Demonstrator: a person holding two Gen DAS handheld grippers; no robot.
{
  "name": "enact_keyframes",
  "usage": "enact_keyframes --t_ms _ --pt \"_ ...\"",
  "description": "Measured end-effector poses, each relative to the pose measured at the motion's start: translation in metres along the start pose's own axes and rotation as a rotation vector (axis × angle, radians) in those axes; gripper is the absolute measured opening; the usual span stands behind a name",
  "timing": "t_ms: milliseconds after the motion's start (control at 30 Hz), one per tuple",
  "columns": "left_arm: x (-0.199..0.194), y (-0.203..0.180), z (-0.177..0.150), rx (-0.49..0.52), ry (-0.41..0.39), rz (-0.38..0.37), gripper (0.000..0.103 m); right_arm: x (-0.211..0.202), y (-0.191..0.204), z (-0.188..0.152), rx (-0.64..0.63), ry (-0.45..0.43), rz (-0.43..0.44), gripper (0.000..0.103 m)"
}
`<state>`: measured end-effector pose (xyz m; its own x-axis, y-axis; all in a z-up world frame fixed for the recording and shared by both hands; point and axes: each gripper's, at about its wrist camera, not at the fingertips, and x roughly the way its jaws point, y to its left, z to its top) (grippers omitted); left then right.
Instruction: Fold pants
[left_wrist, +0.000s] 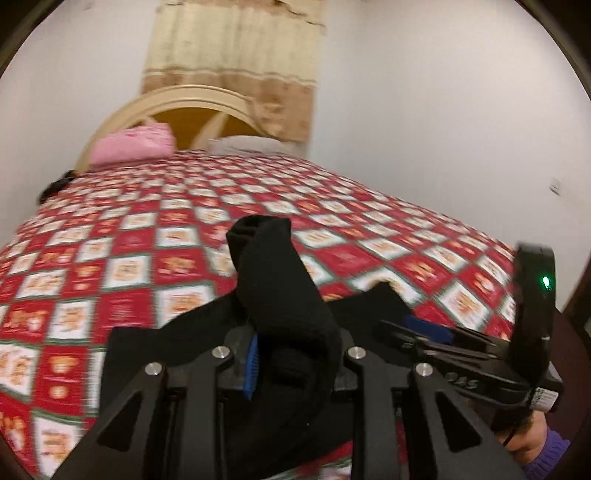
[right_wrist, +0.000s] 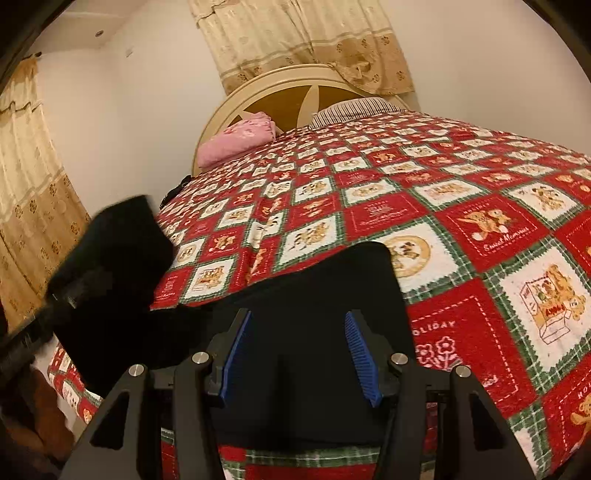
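Observation:
Black pants (left_wrist: 280, 280) lie near the front edge of the bed. My left gripper (left_wrist: 295, 354) is shut on a bunched part of them, which sticks up in a thick roll beyond the fingers; one blue pad (left_wrist: 252, 365) shows beside the cloth. In the right wrist view that lifted part is a blurred black mass (right_wrist: 110, 258) at the left. My right gripper (right_wrist: 299, 354) stands open, its blue pads (right_wrist: 238, 350) apart above the flat part of the pants (right_wrist: 317, 280). The left wrist view shows the right gripper (left_wrist: 424, 332) low at the right, held by a hand in a purple sleeve (left_wrist: 546, 450).
A red, white and green checked bed cover (right_wrist: 480, 221) spreads across the bed. At the far end are a pink pillow (right_wrist: 236, 138), a striped pillow (right_wrist: 354, 107) and a cream headboard (right_wrist: 280, 79). Beige curtains (right_wrist: 29, 206) hang at the left and behind the bed.

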<state>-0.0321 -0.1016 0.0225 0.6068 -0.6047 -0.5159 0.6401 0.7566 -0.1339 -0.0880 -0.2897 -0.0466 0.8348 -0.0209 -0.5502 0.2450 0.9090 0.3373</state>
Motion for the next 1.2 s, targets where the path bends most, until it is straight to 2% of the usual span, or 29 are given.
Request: enact_keyframes --t_ms 133,200,233,300,367,433,533,567,667,733,767,833,900,1033,1200 --pt "0.026 -0.035 -0.01 0.08 0.006 0.008 0.027 0.004 -0.006 -0.001 0.01 0.008 0.006 0.054" --pt "0.035 -0.034 -0.015 0.062 0.008 -0.006 0.027 0.007 -0.009 -0.003 0.002 0.019 -0.041 0.053" --pt "0.037 -0.03 -0.015 0.043 0.021 -0.018 0.028 0.008 -0.01 -0.004 -0.002 0.023 -0.037 0.053" --pt "0.04 -0.021 -0.017 0.01 0.08 -0.035 0.038 0.006 -0.012 -0.004 -0.003 0.015 -0.018 0.053" --pt "0.04 -0.015 -0.021 0.005 0.126 -0.044 0.062 0.004 -0.014 -0.001 0.01 0.014 0.008 0.053" --pt "0.037 -0.012 -0.026 0.007 0.176 -0.075 0.072 0.0 -0.018 0.003 0.024 0.008 0.029 0.053" --pt "0.023 -0.009 -0.031 0.057 0.179 -0.082 0.083 -0.008 -0.026 0.008 0.098 0.01 0.123 0.053" --pt "0.016 -0.008 -0.032 0.078 0.172 -0.071 0.09 -0.011 -0.026 0.008 0.121 0.008 0.149 0.053" --pt "-0.01 0.005 -0.031 0.115 0.111 -0.006 0.1 -0.018 -0.022 0.011 0.19 0.01 0.259 0.053" --pt "-0.029 0.02 -0.029 0.114 0.068 0.028 0.102 -0.018 -0.015 0.012 0.211 0.018 0.307 0.054" --pt "-0.035 0.028 -0.028 0.104 0.052 0.049 0.103 -0.017 -0.012 0.012 0.216 0.023 0.304 0.055" --pt "-0.046 0.049 -0.026 0.057 0.029 0.113 0.103 -0.011 -0.007 0.01 0.218 0.034 0.229 0.061" --pt "-0.049 0.071 -0.026 0.0 0.028 0.167 0.103 -0.006 -0.005 0.005 0.235 0.043 0.179 0.061" --pt "-0.05 0.103 -0.032 -0.105 0.053 0.257 0.103 0.013 0.003 -0.008 0.256 0.137 0.226 0.061" --pt "-0.045 0.118 -0.043 -0.153 0.087 0.287 0.103 0.024 0.011 -0.014 0.266 0.173 0.197 0.066"
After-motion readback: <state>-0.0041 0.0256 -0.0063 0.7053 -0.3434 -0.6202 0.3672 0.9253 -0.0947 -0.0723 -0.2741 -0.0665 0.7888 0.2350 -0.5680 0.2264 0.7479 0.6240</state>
